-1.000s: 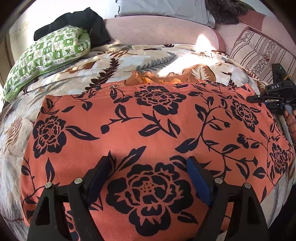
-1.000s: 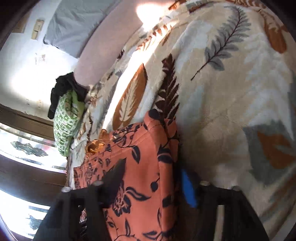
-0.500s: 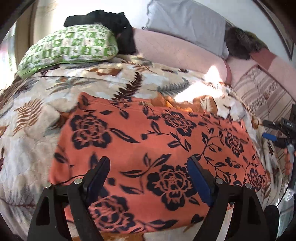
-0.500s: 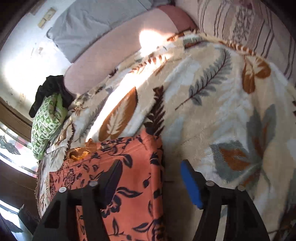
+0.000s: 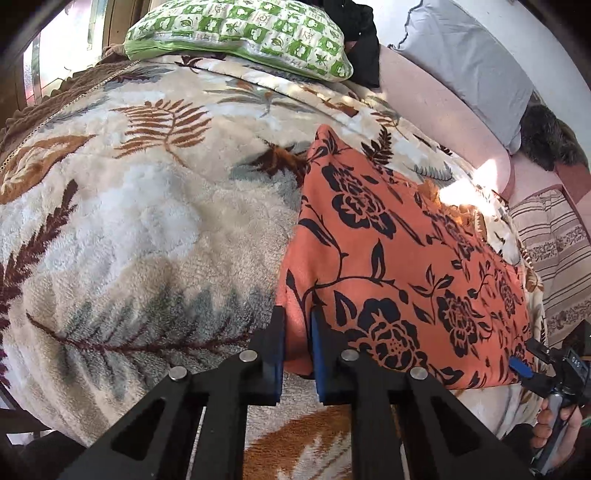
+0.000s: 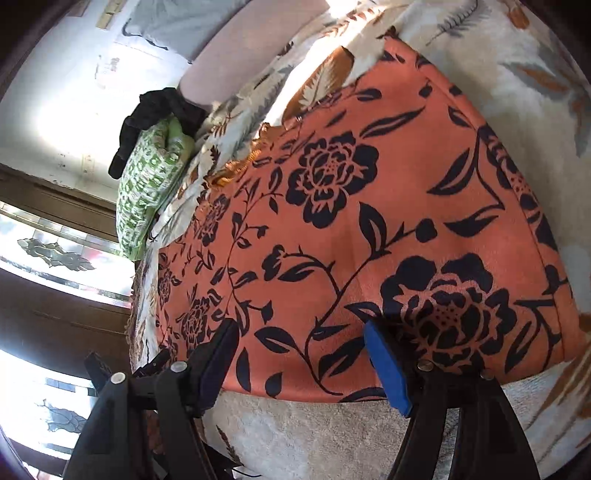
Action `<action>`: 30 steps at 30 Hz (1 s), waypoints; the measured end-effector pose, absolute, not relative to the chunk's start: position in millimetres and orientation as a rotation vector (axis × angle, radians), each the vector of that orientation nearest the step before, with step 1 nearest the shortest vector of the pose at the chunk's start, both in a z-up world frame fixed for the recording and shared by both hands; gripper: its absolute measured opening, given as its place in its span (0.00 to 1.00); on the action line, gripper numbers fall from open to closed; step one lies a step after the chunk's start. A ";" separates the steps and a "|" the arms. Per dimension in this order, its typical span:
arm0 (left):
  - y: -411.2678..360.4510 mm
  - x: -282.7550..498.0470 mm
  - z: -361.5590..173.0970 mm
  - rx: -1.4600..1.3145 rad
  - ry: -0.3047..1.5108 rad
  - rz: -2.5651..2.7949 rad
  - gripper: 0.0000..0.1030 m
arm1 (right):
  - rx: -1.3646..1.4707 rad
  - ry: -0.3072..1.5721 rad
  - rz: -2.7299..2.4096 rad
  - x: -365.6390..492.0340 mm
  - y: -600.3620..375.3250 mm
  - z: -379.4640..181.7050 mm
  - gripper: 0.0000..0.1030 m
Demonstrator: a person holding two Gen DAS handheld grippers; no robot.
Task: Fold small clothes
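An orange garment with black flower print (image 5: 399,258) lies spread flat on a fleece leaf-print blanket (image 5: 129,221). My left gripper (image 5: 297,354) is shut on the garment's near left corner, with orange cloth pinched between the blue pads. My right gripper (image 6: 303,365) is open, its fingers over the garment's (image 6: 369,221) near edge; it also shows in the left wrist view (image 5: 524,369) at the garment's near right corner. A bunched orange neckline (image 6: 229,173) lies at the far edge.
A green checked pillow (image 5: 240,33) with a black cloth (image 5: 362,40) behind it lies at the bed's head. A grey pillow (image 5: 472,66) and pink headboard (image 5: 443,110) stand at the back. A striped cushion (image 5: 554,251) lies on the right. Windows (image 6: 55,258) are on the left.
My left gripper has swung to the garment's near left corner and shut on it. My right gripper has moved back to the garment's near edge and stays open.
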State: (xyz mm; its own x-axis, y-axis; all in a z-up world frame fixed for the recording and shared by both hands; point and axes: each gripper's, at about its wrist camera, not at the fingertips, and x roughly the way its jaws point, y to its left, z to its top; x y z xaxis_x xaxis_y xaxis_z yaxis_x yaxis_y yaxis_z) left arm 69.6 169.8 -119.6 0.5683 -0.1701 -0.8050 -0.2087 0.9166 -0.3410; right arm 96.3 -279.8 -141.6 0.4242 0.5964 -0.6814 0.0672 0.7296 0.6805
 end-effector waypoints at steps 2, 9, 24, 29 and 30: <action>174.9 67.3 -111.7 -0.428 0.943 0.035 0.13 | 0.707 1.121 0.366 99.8 -279.9 -145.9 0.72; 176.5 124.0 -77.9 -0.297 0.850 -0.016 0.61 | 0.707 1.131 0.384 100.9 -284.6 -147.0 0.72; 152.2 232.6 -108.8 -0.012 0.993 0.049 0.07 | 0.740 1.140 0.431 102.5 -297.4 -144.3 0.72; 143.5 197.5 -73.9 -0.055 0.882 0.003 0.30 | 0.718 1.018 0.448 141.7 -317.4 -106.3 0.72; 140.4 189.3 -69.0 -0.062 0.865 -0.010 0.34 | 0.723 1.015 0.429 157.9 -323.2 -106.5 0.73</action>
